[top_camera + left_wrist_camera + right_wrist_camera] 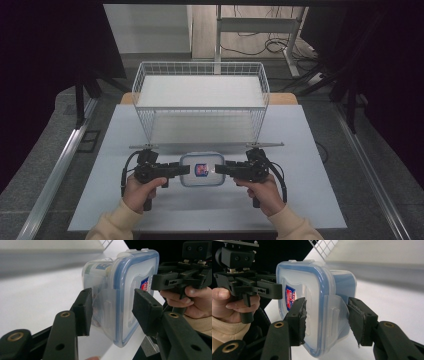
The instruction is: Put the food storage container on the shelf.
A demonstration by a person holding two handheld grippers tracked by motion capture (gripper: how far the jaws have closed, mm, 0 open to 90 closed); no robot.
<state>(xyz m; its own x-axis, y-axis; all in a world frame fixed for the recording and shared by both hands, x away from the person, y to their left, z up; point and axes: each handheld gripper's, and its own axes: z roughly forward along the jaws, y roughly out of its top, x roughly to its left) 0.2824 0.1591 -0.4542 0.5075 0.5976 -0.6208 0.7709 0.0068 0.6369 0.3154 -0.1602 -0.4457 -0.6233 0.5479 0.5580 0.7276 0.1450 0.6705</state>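
Contents blurred inside clear, blue-rimmed rectangular plastic box (small label on lid). Flanked by left tongs and right tongs, both parted around side latches; contact unclear.

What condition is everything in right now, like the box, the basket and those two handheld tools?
Clear plastic box with blue-rimmed lid: lid on, side latches folded down, flat on the table between both tools.
White wire basket: upright, nothing in it, behind the box.
Left tool: open, jaws straddling the box's side latch.
Right tool: open, jaws straddling the opposite latch.
Pale table: bears box and basket.
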